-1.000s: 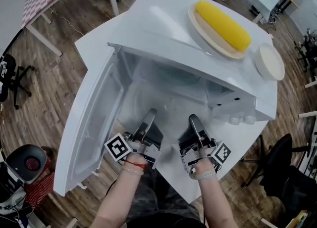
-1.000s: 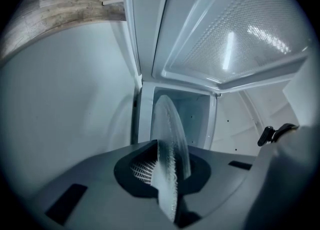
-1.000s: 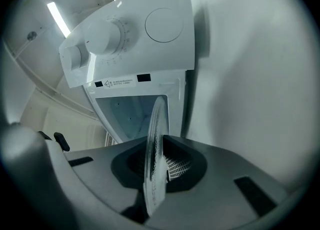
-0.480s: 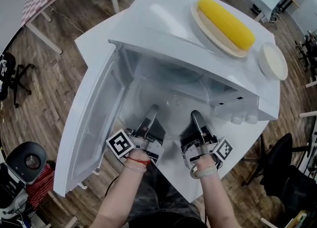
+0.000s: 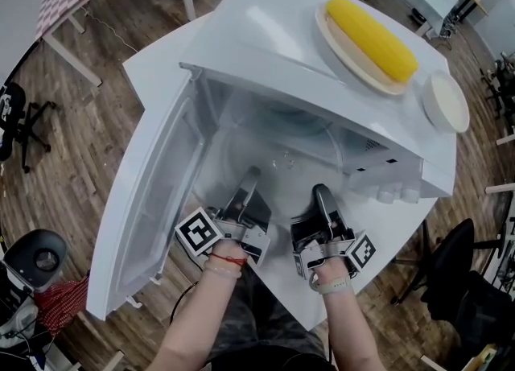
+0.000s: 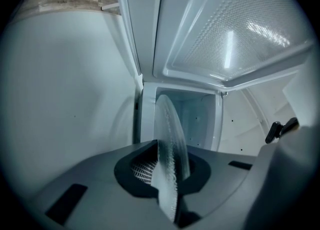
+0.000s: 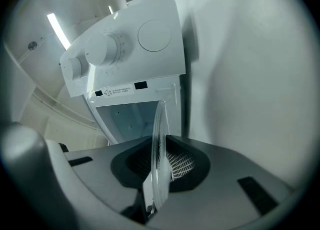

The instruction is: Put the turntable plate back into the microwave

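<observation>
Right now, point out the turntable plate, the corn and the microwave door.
turntable plate [image 6: 171, 139], left gripper view, on the glass near its rim.
corn [image 5: 372, 39], head view, middle of the cob.
microwave door [image 5: 153, 208], head view, inner face of the open door.

Jaws clamp the turntable plate before the microwave

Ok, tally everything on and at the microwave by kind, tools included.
Microwave: 1
Turntable: 1, gripped by both tools
Tools: 2, left tool and right tool
Corn: 1
Plate under the corn: 1
Dish: 1
Total: 7
</observation>
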